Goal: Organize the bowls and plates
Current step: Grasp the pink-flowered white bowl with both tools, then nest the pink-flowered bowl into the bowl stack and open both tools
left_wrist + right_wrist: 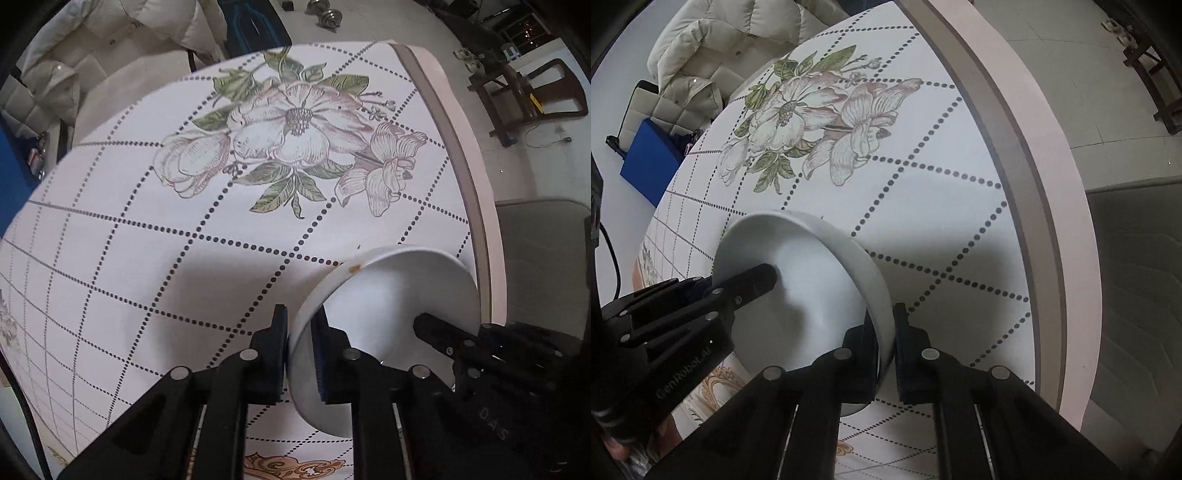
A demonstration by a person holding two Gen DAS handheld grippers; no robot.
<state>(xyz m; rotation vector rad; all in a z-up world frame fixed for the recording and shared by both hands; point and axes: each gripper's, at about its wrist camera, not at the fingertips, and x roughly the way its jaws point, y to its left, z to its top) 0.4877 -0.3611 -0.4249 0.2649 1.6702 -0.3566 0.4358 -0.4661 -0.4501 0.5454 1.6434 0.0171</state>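
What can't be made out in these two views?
- Bowl underside: faces away in both views, so contact with the table cannot be told.
- Bowl's near rim: covered by the left gripper in the left view and the right gripper in the right view.
- Other dishes: none in frame.

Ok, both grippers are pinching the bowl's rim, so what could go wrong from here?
The bowl is tilted and held only by thin rim pinches from the left gripper and right gripper; uneven pulling could make it slip or twist. It also sits close to the table edge, so a drop might go to the floor.
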